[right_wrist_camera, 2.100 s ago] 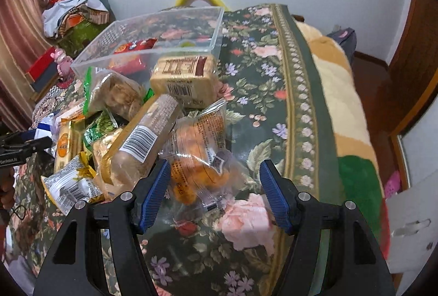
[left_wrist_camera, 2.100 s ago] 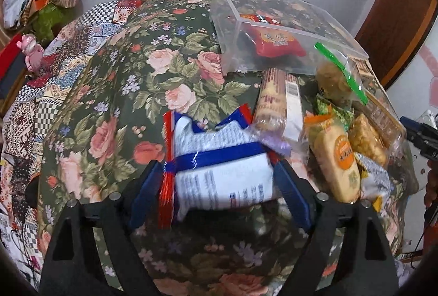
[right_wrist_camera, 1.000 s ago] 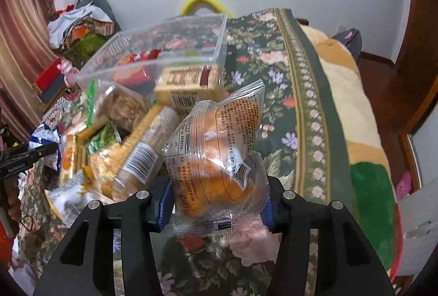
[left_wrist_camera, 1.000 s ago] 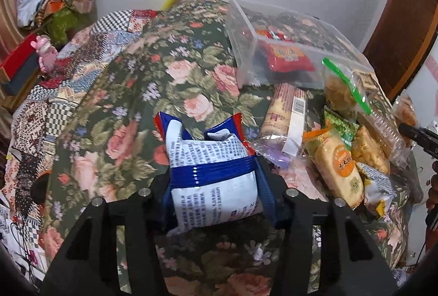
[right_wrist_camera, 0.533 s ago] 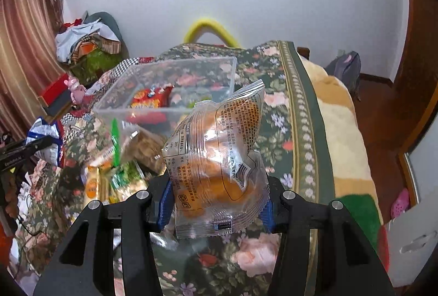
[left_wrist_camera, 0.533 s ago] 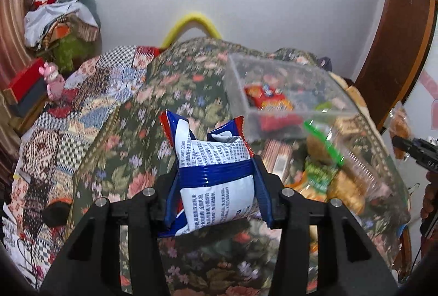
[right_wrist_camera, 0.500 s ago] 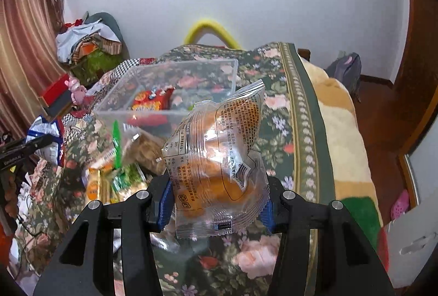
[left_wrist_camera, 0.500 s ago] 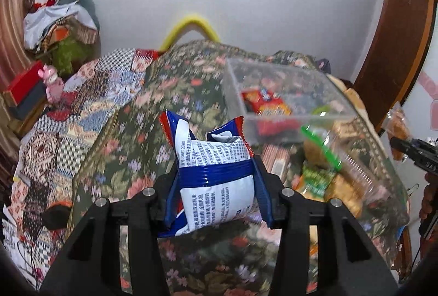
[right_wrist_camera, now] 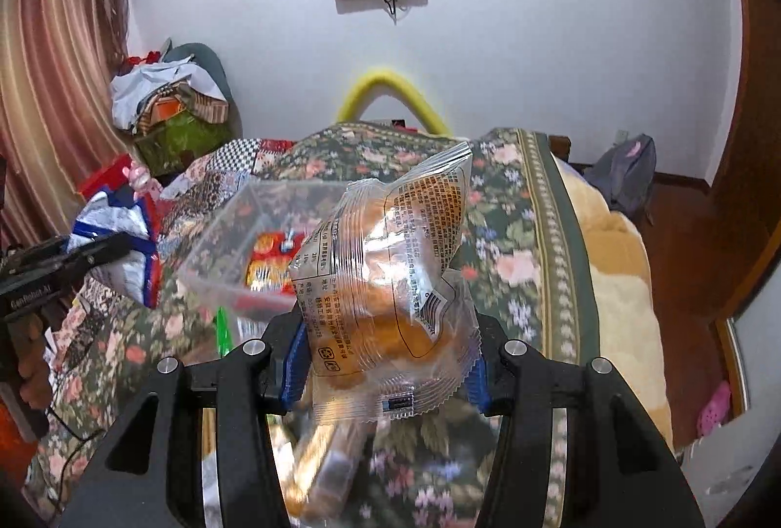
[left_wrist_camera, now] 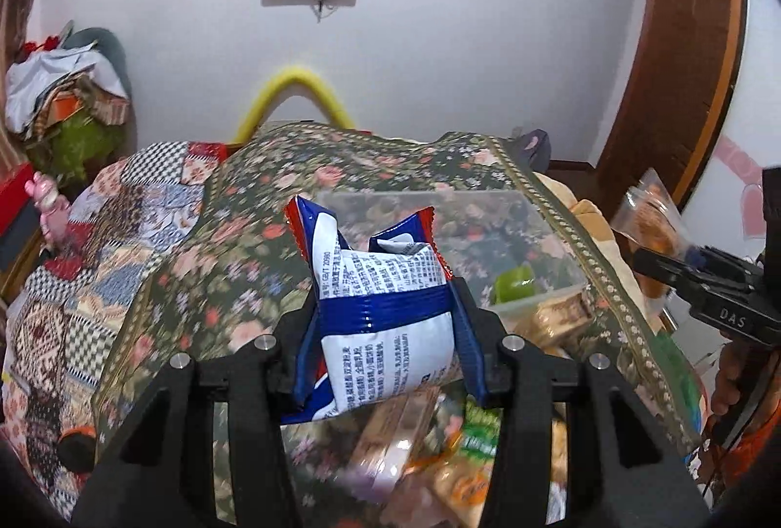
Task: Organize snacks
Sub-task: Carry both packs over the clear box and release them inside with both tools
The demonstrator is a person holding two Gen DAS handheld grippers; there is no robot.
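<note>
My left gripper (left_wrist_camera: pixel 385 347) is shut on a white, blue and red snack bag (left_wrist_camera: pixel 380 323) and holds it up above the bed, near the clear plastic bin (left_wrist_camera: pixel 546 254). My right gripper (right_wrist_camera: pixel 385 376) is shut on a clear packet of orange pastry (right_wrist_camera: pixel 390 284), raised to the right of the bin (right_wrist_camera: pixel 219 245). The bin holds a red snack pack (right_wrist_camera: pixel 268 264) and a green item (left_wrist_camera: pixel 512 284). Each gripper shows in the other's view: the right gripper (left_wrist_camera: pixel 693 274) and the left gripper (right_wrist_camera: pixel 112 250).
Several loose snack packs (left_wrist_camera: pixel 439 455) lie on the floral bedspread (left_wrist_camera: pixel 234 245) in front of the bin. A patchwork quilt (left_wrist_camera: pixel 73 259) lies at the left. The bed's right edge (right_wrist_camera: pixel 615 284) drops to a wooden floor. A clothes pile (right_wrist_camera: pixel 166 98) stands at the back left.
Both grippers have risen further with their packets and moved toward the bin. The snack pile now sits lower in both views.
</note>
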